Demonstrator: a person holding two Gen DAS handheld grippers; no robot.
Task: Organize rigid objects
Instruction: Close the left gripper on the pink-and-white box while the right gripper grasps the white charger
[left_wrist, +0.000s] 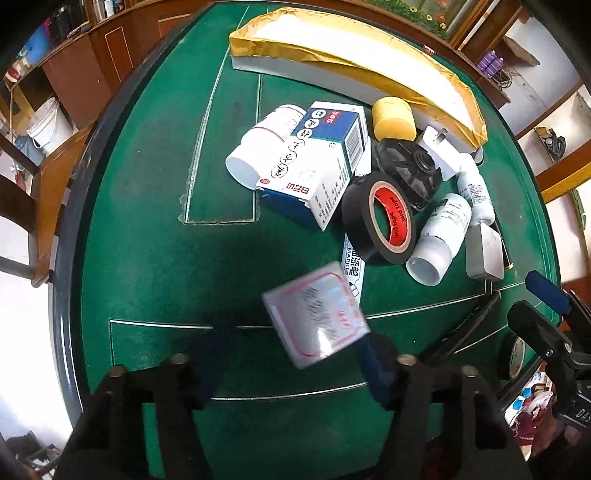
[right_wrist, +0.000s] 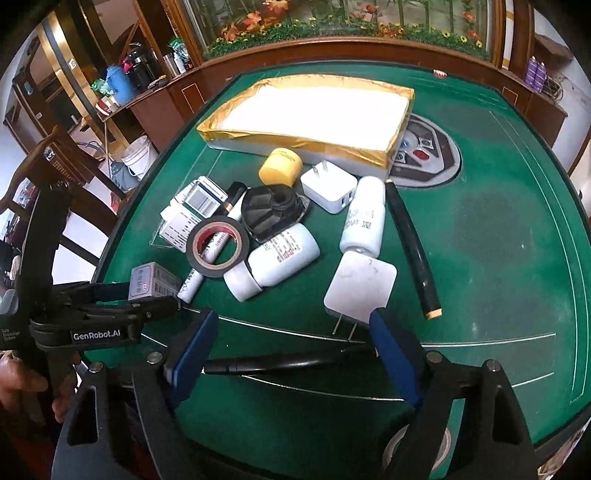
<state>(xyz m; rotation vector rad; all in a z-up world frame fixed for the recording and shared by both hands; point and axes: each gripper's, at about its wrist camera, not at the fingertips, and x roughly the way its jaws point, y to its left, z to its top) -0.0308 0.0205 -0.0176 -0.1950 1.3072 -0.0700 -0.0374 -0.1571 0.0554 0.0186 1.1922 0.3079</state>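
L gripper (left_wrist: 295, 354) pinches small white box (left_wrist: 316, 314) near table's (left_wrist: 147, 258) near edge, R gripper (right_wrist: 291, 354) spread w/ nothing between, just near of white charger (right_wrist: 360, 290).

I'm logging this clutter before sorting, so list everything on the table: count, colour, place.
tray: 1, gold-rimmed white, far side
jar: 1, yellow, before tray
plugs: 2, white, one by jar, one near right claw
bottles: 3, white, among pile
tape: 1, black, pile front
filter: 1, black, pile centre
box: 1, blue-white, pile left
marker: 1, white, through tape
tube: 1, black, right
small box: 1, white, in left claw
left claw: shut on small box
right claw: open
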